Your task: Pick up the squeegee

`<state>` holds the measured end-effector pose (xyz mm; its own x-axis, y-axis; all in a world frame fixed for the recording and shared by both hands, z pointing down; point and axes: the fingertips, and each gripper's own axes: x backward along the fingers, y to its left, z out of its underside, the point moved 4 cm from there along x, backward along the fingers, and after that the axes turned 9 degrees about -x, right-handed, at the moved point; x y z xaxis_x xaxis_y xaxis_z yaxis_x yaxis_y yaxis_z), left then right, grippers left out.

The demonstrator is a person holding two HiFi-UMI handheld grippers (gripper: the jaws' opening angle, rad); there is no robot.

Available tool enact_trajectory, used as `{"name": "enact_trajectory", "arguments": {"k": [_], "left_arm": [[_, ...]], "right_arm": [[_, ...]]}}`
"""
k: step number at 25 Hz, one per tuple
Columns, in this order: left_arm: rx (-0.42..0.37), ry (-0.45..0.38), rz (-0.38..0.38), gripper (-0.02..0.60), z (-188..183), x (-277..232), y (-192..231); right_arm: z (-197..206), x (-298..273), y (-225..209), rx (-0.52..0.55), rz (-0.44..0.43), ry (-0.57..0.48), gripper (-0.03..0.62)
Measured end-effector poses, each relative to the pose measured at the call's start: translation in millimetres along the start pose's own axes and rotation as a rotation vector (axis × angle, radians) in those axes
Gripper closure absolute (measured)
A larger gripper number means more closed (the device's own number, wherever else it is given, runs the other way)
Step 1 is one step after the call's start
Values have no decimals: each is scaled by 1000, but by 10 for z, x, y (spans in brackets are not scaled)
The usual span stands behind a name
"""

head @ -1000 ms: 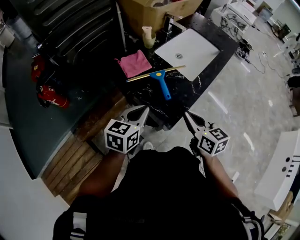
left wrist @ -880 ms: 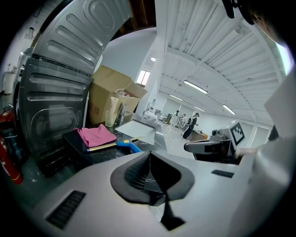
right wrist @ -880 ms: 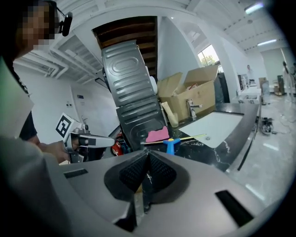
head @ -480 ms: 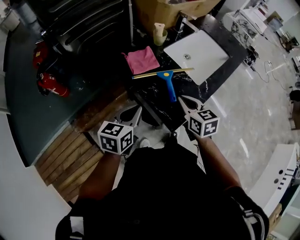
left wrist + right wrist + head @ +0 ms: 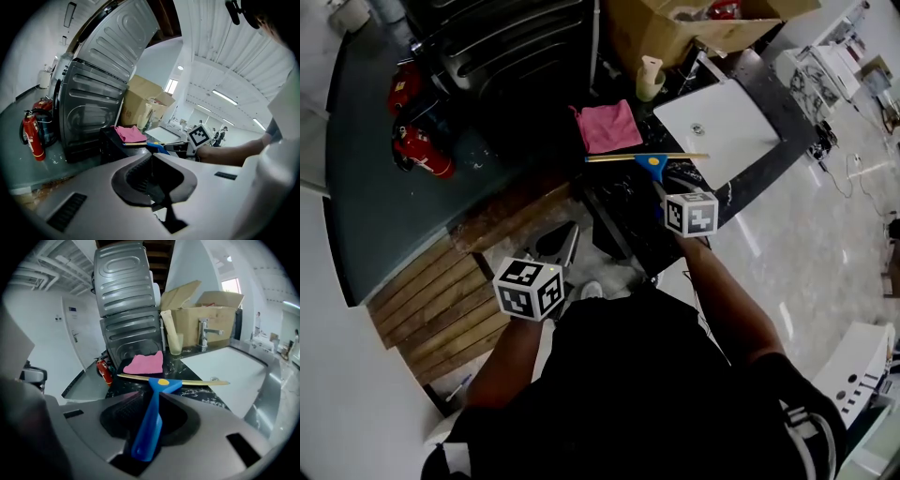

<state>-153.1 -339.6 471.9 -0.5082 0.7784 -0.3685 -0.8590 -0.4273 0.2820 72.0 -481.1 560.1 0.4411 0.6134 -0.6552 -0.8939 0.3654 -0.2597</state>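
Note:
The squeegee (image 5: 652,163), with a blue handle and a long yellowish blade, lies on the black marble counter (image 5: 623,192) in front of a pink cloth. My right gripper (image 5: 671,180) is over its handle. In the right gripper view the blue handle (image 5: 151,420) lies between the jaws of the right gripper (image 5: 157,397); they are opening and the pads stand clear of it. My left gripper (image 5: 571,236) hangs low at the left, short of the counter. In its own view the left gripper (image 5: 151,157) has its tips together and empty, and the squeegee (image 5: 157,148) shows beyond it.
A pink cloth (image 5: 607,125) lies behind the blade. A white sink basin (image 5: 722,127) is at the right, with a cardboard box (image 5: 675,28) and a pale cup (image 5: 650,77) behind. Red fire extinguishers (image 5: 422,150) stand at the left by a grey ribbed metal unit (image 5: 516,47).
My right gripper has moved forward and down over the squeegee's handle, which now lies between its jaws. The left gripper has shifted a little lower and to the left.

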Motion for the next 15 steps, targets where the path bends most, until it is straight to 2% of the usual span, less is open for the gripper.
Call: {"name": "enact_trajectory", "arguments": {"k": [5,15], "left_arm": [[12,-3,-41,565,-10,56,88],[30,-19,-88,565,-50,105,176]], "right_arm": [[-68,-164,-57,-42,65,47,435],[29,-391,-100,-64,68,94,404]]}}
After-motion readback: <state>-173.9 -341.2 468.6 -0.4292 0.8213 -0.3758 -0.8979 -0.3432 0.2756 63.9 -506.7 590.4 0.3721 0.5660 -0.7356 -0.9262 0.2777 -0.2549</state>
